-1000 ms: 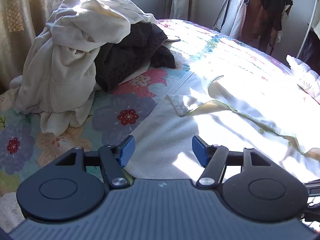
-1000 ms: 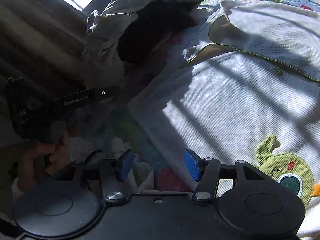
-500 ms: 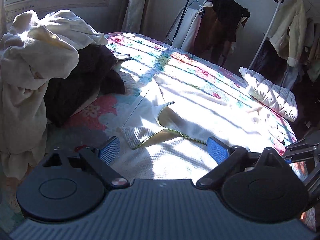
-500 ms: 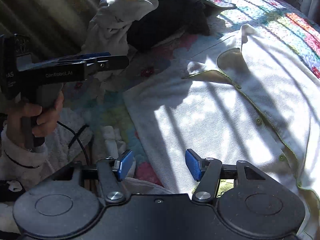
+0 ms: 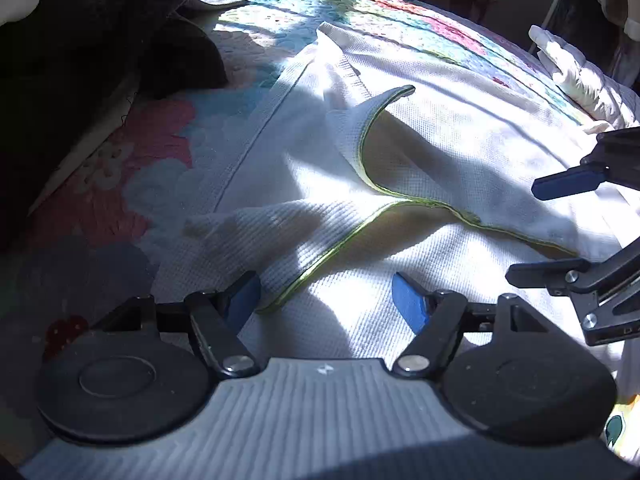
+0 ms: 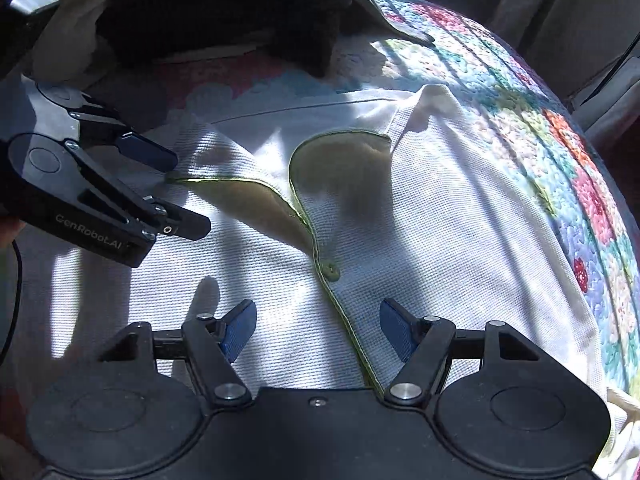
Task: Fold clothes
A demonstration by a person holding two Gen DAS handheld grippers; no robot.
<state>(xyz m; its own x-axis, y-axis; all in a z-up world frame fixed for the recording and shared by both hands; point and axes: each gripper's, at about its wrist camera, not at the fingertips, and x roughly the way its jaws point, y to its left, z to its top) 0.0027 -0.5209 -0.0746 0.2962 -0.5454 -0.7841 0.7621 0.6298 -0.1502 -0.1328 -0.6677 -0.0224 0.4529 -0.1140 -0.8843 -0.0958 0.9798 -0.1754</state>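
Observation:
A white knitted cardigan [image 5: 440, 120] with green trim lies spread on the floral quilt, its neckline folded open. My left gripper [image 5: 326, 298] hovers low over the left collar flap. Its jaws are closing, the trimmed edge lies between the pads, and they do not press on it. In the right wrist view the left gripper [image 6: 192, 194] stands at the left, over the collar tip. My right gripper [image 6: 318, 326] is open over the cardigan [image 6: 460, 220], straddling the front placket just below a green button [image 6: 330, 270]. It shows in the left wrist view as the right gripper [image 5: 522, 232] at the right edge.
A pile of clothes with a dark garment [image 5: 80, 60] on top sits at the far left of the bed; the same dark garment [image 6: 220, 12] fills the upper left of the right wrist view. A white pillow [image 5: 580, 72] lies at the far right. The quilt [image 6: 540, 100] curves down to the right.
Both grippers dropped and moved in over the cardigan's neckline, the right one coming up from the lower front. The left jaws spread wider, then narrowed again.

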